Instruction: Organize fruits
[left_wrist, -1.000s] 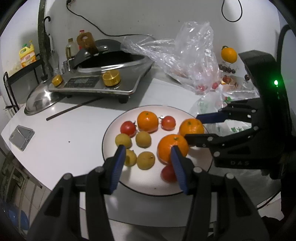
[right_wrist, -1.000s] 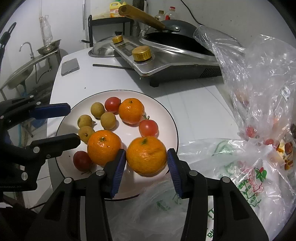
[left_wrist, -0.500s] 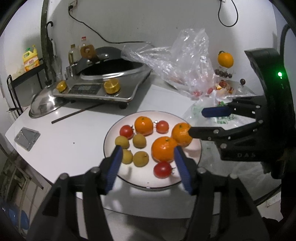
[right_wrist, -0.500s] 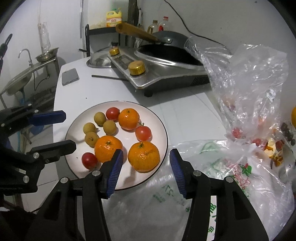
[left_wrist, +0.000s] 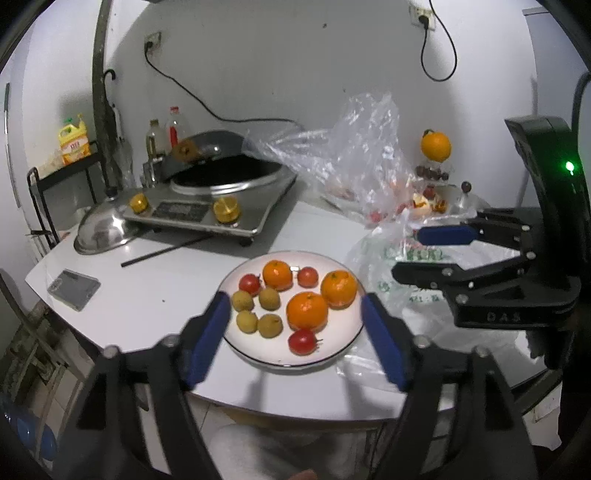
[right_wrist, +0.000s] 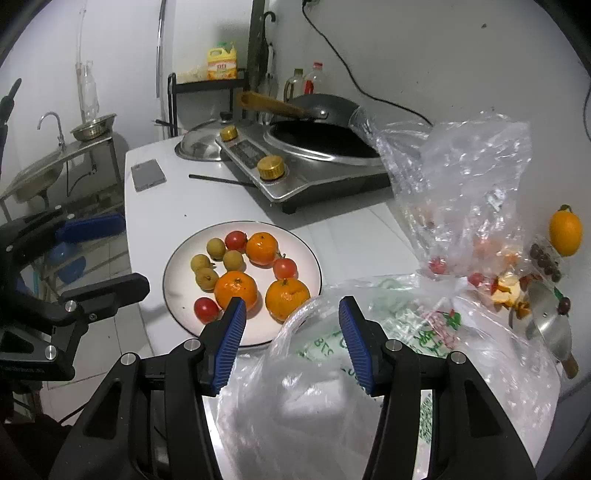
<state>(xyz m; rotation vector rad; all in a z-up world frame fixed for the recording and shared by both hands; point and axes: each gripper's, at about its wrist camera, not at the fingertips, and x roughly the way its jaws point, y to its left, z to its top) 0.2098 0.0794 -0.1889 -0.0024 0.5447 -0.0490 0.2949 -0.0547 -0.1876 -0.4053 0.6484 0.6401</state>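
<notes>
Ten pieces of fruit are sitting on the white plate (left_wrist: 236, 352) near the front edge of the table (left_wrist: 155, 291): three oranges, three small red tomatoes and four small yellow-brown fruits. The biggest orange (left_wrist: 307, 311) is lying near the middle, touching a second orange (left_wrist: 339, 289) beside it, with one tomato (left_wrist: 303, 341) just in front.

Both tools are hanging empty. The left gripper (left_wrist: 295, 341) is hovering above the near rim with its jaws standing wide, the plate showing between them. The right gripper (right_wrist: 291, 338) is hovering over a crumpled clear bag (right_wrist: 332, 387) just beside the plate, its jaws also standing well apart and closing on nothing.

By my judgement, the oranges are handling as the easiest items: fairly firm, rough-skinned, heavy enough to stay put, and best taken across the widest part from above. The tomatoes are looking smooth and thin-skinned, so they are likely slipping or bruising under a hard squeeze; a light closing across the middle suits them. The yellow-brown fruits (right_wrist: 207, 267) are small, round and clustered close together, so a jaw coming down between them risks nudging a neighbour and setting it rolling on the glazed plate.

More tomatoes are showing inside a second clear bag (right_wrist: 461, 206) farther back, and the film is looking limp and slippery.
</notes>
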